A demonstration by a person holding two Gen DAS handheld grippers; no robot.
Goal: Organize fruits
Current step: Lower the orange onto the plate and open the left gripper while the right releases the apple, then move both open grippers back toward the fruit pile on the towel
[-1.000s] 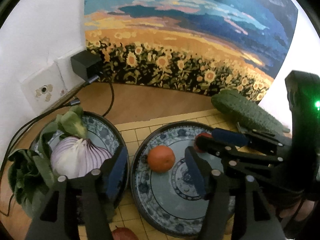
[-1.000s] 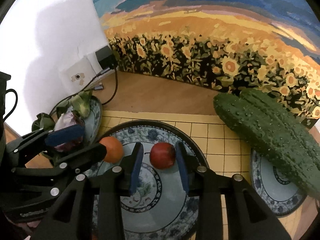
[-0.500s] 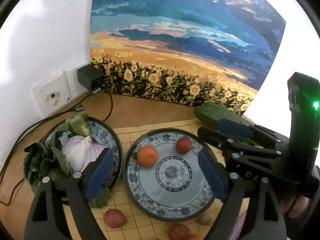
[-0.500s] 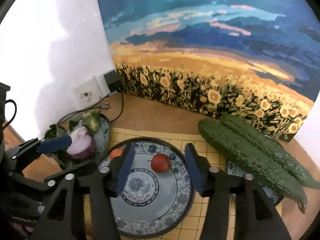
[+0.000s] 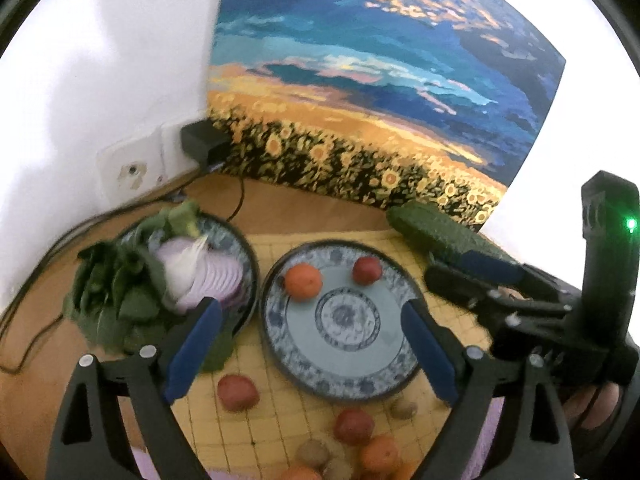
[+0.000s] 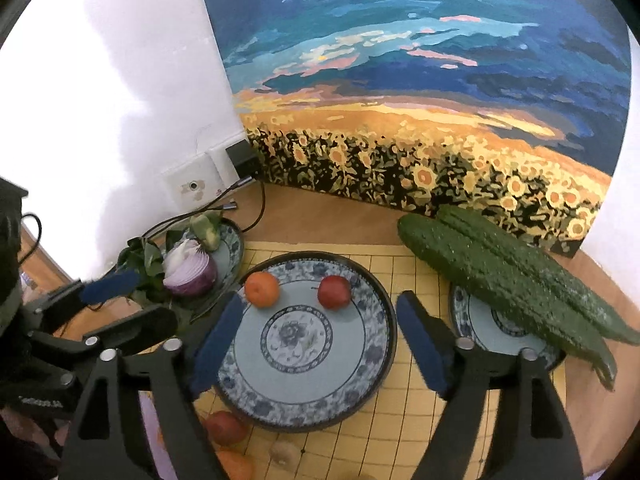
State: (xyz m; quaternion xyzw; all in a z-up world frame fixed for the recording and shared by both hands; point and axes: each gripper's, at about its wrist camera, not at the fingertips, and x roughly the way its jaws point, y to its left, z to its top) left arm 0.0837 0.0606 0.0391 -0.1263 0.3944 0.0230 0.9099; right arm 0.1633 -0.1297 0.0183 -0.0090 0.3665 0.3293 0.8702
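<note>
Left gripper [image 5: 310,344]: jaws spread wide and still opening, nothing between the pads; it hangs above the near rim of the middle plate.
Right gripper [image 6: 316,344]: jaws apart and opening, nothing pinched; it hangs over the same plate, the blue pads standing either side of it in the right wrist view.
Middle plate [image 6: 372,364]: blue-and-white, dark rim, on a yellow grid mat [image 6: 404,420].
Orange [image 6: 262,289]: on the far left part of the plate, clear of both grippers.
Red fruit [image 6: 334,291]: on the far part of the plate, near the orange but not touching it.
Loose fruit: one red piece [image 5: 237,392] on the mat just in front of the plate's left side; more red, orange and brownish pieces clustered at the near edge of the mat [image 5: 354,426].
Left plate [image 6: 234,240]: holds a halved purple onion [image 6: 188,270] and leafy greens [image 5: 116,292].
Right plate [image 6: 484,332]: two long bumpy green cucumbers [image 6: 508,276] lie across it, overhanging both sides.
Background: a sunflower painting [image 6: 420,92] leans on a white wall; a wall socket with a black plug [image 5: 202,144] and cables to the left.
Table [image 5: 304,206]: wooden.
</note>
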